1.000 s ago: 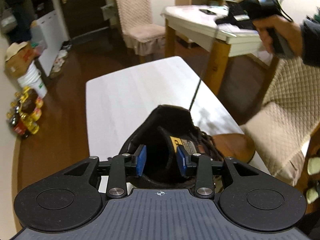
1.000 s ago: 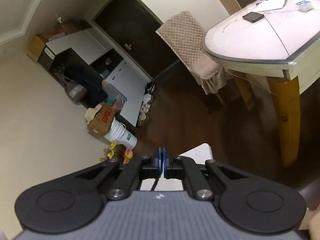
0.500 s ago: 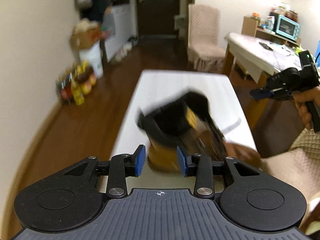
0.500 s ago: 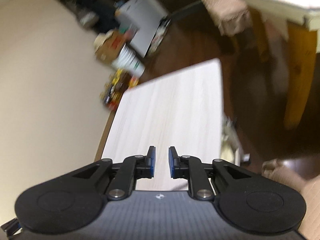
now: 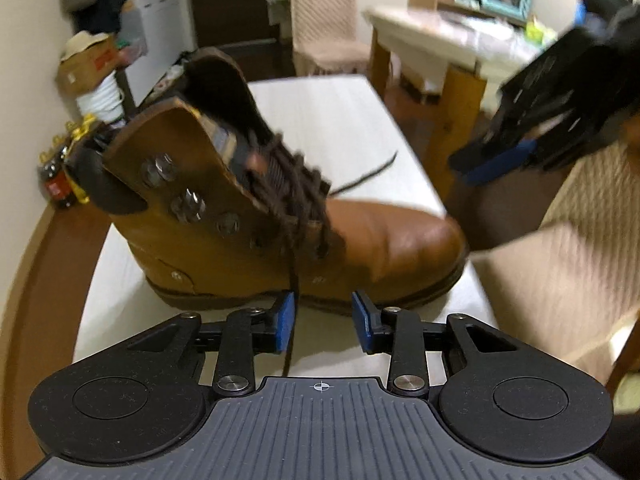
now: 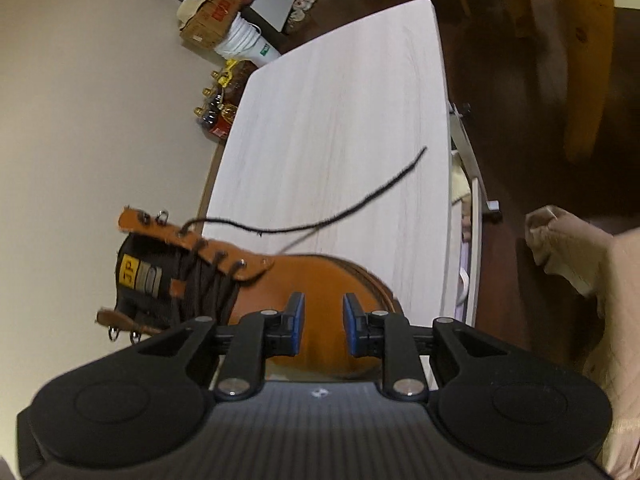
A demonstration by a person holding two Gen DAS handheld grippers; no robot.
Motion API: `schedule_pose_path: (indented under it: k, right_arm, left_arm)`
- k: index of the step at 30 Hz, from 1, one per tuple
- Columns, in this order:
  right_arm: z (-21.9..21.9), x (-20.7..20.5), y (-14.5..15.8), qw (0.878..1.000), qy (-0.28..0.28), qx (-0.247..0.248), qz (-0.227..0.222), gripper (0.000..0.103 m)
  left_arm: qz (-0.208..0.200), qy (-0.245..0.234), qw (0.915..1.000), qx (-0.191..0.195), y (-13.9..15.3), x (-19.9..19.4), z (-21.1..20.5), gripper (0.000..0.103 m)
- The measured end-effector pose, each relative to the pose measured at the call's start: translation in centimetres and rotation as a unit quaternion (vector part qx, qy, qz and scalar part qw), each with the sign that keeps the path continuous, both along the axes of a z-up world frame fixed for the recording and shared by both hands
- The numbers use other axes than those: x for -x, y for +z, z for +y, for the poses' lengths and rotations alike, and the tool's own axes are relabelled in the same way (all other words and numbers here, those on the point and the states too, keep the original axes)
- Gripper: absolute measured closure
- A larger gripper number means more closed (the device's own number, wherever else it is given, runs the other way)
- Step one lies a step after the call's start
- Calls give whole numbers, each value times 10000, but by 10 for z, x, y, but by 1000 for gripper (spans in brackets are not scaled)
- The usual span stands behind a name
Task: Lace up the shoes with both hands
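Tan leather lace-up boot (image 5: 280,216) on its sole, dark brown laces (image 6: 320,222) loose, one end trailing past it. Left gripper (image 5: 323,322) released, low beside boot; right gripper (image 6: 323,330) released, above toe.

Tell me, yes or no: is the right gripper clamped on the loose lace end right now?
No: the right gripper is open above the boot's toe, and the loose lace end lies free on the table.

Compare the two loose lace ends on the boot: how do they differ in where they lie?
Far lace end stretches flat across the table; near lace end drops down the boot, past the left gripper. The far one lies clear of both grippers. Both are dark, and neither is gripped.
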State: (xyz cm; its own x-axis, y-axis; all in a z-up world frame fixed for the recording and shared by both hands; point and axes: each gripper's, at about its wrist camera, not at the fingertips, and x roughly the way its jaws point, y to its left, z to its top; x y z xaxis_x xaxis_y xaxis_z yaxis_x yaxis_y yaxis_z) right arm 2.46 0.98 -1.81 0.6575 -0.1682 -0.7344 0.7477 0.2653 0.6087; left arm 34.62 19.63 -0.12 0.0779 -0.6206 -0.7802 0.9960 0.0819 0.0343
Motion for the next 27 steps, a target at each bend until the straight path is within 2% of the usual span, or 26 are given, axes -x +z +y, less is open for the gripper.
schedule_pose_path:
  k: [3,6,10,15,17,21,27]
  right_arm:
    - [3,-4,-1,9999,67,-97,-25,78]
    - [-5,-21,-7,9989,413,-222,-35,78]
    - [-10,-42,-10,9950,937,-348,-62,78]
    - [-22,-69,-13,9767,2098,-444,-43,78]
    - [-26,-75,-14,9673,2502,-421,23,78]
    - [-30,-74,-16,9576,2840,-453,151,77]
    - [-25,-56,-15,9602,2726,-535,295,77]
  left_arm:
    - [84,184,9997,-102,-3,-7,9,75]
    - [108,475,9986,-184,-5,-15,22,75]
    - [-51,1146,9926,-407,-9,-18,55,74]
    - [-249,1975,9776,-684,-14,-21,96,74]
    - [-292,2146,9732,-772,-15,-21,106,75]
    - [-503,1946,9741,-1034,-20,-19,113,73]
    - [-738,955,9852,-1215,-31,-27,108,72]
